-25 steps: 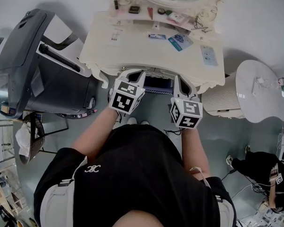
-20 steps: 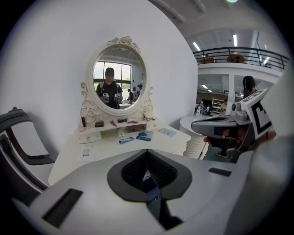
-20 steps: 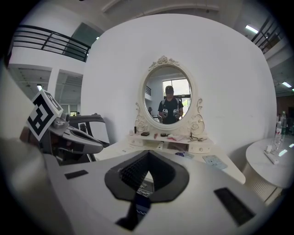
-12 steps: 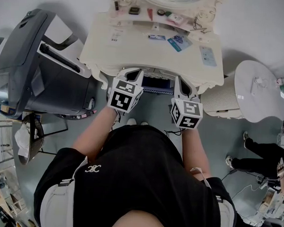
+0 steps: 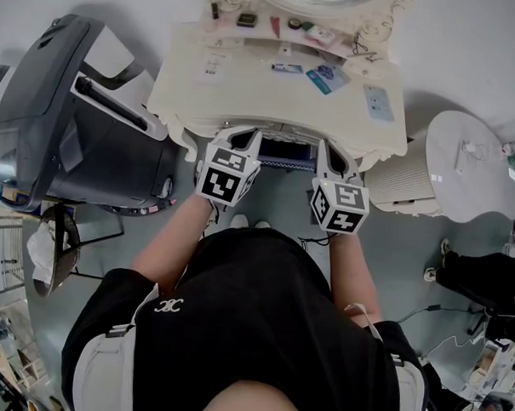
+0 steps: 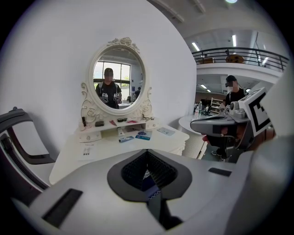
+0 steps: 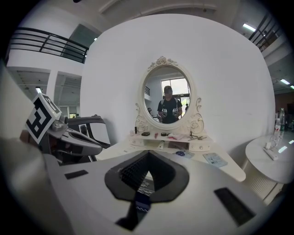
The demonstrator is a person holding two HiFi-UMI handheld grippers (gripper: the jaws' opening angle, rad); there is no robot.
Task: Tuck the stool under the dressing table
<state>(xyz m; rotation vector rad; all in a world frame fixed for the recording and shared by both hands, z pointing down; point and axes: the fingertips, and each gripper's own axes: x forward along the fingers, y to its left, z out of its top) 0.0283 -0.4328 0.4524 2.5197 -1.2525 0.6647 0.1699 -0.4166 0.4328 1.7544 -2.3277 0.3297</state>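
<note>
The stool (image 5: 285, 152) shows as a dark blue seat with a white zigzag trim, tucked under the front edge of the cream dressing table (image 5: 246, 81). My left gripper (image 5: 243, 140) and my right gripper (image 5: 332, 154) flank it at that edge, both shut. In the left gripper view the closed jaws of the left gripper (image 6: 148, 156) leave a thin slit through which the blue stool (image 6: 150, 184) shows below. The right gripper (image 7: 148, 157) looks the same, with the stool (image 7: 141, 202) seen through its slit. I cannot see either gripper holding anything.
A dark grey reclining chair (image 5: 65, 115) stands close at the left of the table. At the right are a white ribbed drum (image 5: 403, 185) and a round white side table (image 5: 472, 163). An oval mirror (image 6: 118, 75) and small toiletries sit on the tabletop. A person (image 5: 480, 287) is at the far right.
Both grippers and the stool stay where they were. The person at the right edge has shifted position across the floor.
</note>
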